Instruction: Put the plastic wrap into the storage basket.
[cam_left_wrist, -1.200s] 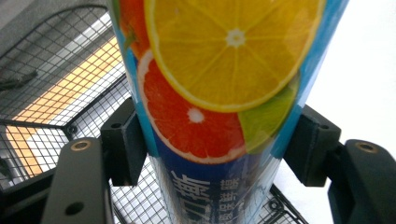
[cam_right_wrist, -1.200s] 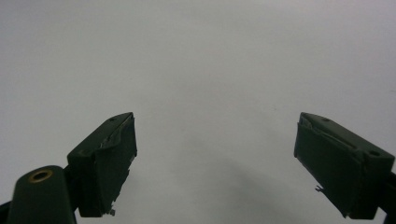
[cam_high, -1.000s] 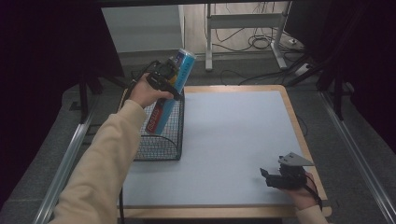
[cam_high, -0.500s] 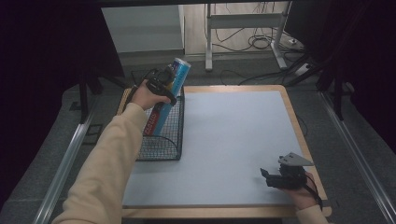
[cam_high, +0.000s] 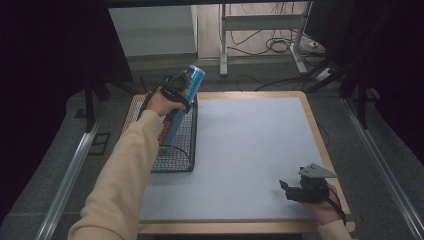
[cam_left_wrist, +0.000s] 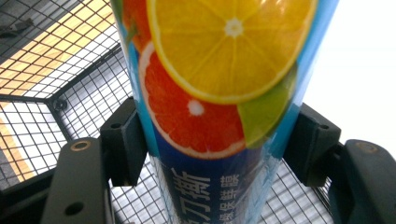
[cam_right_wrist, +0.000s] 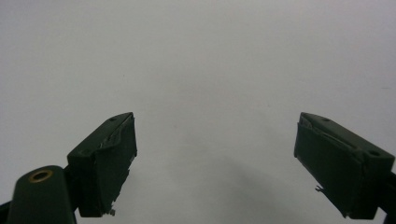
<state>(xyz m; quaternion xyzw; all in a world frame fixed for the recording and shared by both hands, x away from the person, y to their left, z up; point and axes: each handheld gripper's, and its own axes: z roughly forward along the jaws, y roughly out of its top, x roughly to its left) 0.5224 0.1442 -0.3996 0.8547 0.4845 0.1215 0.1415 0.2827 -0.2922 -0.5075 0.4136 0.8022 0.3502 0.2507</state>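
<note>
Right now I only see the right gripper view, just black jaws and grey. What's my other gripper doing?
Observer: The left gripper is shut on a tall blue can, printed with orange slices.
Child: Where is the can?
Observer: Tilted, lower end inside a black wire basket at the table's left edge.
Child: And my right one?
Observer: The right gripper sits low at the near right corner of the grey mat, jaws open.

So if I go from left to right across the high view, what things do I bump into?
Wire basket → the tall can that the left gripper holds over it → the bare grey mat → the right gripper, open and low over the mat near the table's right edge.
</note>
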